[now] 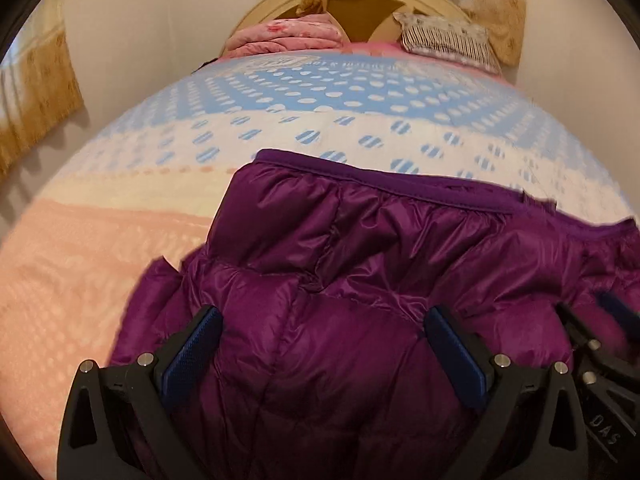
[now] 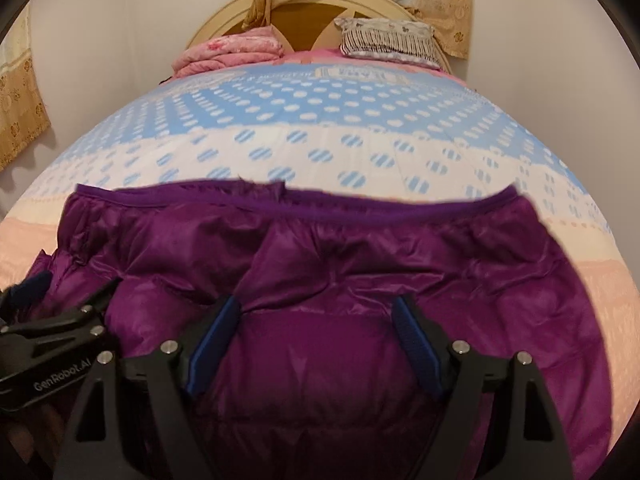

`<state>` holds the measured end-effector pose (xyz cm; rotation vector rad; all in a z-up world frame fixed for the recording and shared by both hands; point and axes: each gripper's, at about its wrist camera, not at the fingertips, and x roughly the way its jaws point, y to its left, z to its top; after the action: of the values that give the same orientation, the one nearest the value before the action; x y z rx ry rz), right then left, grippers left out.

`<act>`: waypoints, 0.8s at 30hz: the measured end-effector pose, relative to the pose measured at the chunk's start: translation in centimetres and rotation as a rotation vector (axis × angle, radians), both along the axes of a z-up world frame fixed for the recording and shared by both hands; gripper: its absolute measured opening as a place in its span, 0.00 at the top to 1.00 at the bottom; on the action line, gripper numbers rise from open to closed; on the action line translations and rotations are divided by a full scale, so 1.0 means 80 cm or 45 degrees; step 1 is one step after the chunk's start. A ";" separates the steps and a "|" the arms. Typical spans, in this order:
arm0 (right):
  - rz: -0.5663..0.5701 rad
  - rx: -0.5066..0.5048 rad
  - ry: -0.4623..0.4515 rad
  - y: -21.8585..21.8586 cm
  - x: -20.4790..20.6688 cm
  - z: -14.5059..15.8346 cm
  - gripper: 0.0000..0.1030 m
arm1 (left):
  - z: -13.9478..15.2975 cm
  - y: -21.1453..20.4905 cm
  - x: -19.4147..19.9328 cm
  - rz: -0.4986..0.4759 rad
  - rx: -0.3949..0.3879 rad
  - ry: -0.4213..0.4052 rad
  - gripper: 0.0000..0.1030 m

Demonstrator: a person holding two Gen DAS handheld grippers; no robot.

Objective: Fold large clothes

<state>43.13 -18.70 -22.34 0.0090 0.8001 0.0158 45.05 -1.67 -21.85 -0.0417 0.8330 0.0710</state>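
A shiny purple puffer jacket [image 1: 360, 264] lies bunched on the bed, its darker trimmed hem edge turned toward the headboard. It also fills the lower half of the right wrist view [image 2: 320, 248]. My left gripper [image 1: 324, 316] is open, its blue-padded fingers wide apart just over the jacket's left part. My right gripper [image 2: 316, 308] is open too, fingers spread over the jacket's middle. Each gripper shows at the edge of the other's view: the right one [image 1: 600, 344] and the left one [image 2: 48, 320]. Neither holds fabric.
The bed is covered by a bedspread [image 1: 304, 100] with blue, white and peach dotted bands. A folded pink quilt [image 2: 228, 54] and a patterned pillow [image 2: 388, 38] lie by the round headboard [image 2: 308, 8]. Gold curtains [image 1: 36, 92] hang on the left wall.
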 end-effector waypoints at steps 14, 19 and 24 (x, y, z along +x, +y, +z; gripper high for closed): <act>-0.006 -0.040 0.055 0.004 0.009 -0.015 0.15 | -0.007 -0.009 0.003 0.018 0.035 0.035 0.01; -0.008 -0.067 0.073 0.007 0.011 -0.013 0.14 | 0.005 0.002 -0.007 -0.027 0.032 0.094 0.01; 0.008 -0.043 -0.024 0.003 -0.061 0.026 0.14 | 0.037 0.060 -0.085 0.042 0.015 -0.012 0.01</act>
<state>38.24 -18.44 -20.25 -0.0256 0.7817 0.0082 38.22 3.09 -18.91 -0.0443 0.8224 0.1064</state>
